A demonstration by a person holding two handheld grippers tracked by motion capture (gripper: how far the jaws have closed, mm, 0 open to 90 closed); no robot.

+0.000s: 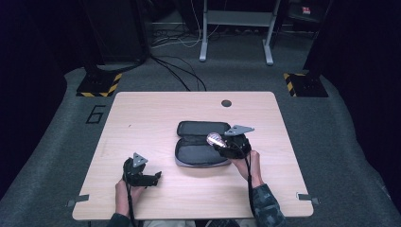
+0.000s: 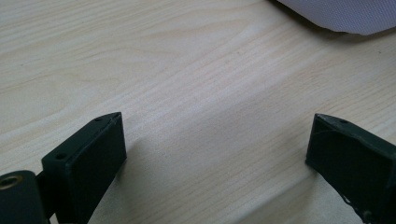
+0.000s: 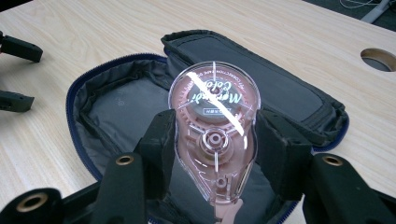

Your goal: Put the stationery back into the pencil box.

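A clear pink correction tape dispenser (image 3: 214, 126) is clamped between the jaws of my right gripper (image 3: 212, 140), held just above the open dark zip case (image 3: 112, 107). In the high view the dispenser (image 1: 214, 139) hangs over the right part of the case (image 1: 198, 153), with the right gripper (image 1: 232, 145) behind it. The case lies unzipped and flat, its two halves spread, nothing visible inside. My left gripper (image 1: 158, 177) rests low over the bare table to the left of the case, jaws wide apart. In the left gripper view its gripper (image 2: 215, 149) has only wood between the fingers (image 2: 91, 154).
The wooden table (image 1: 142, 118) has a round cable hole (image 1: 226, 103) near its far edge. A corner of the case's grey outside (image 2: 341, 14) shows at the top right of the left gripper view. Beyond the table are floor cables and a metal frame (image 1: 236, 28).
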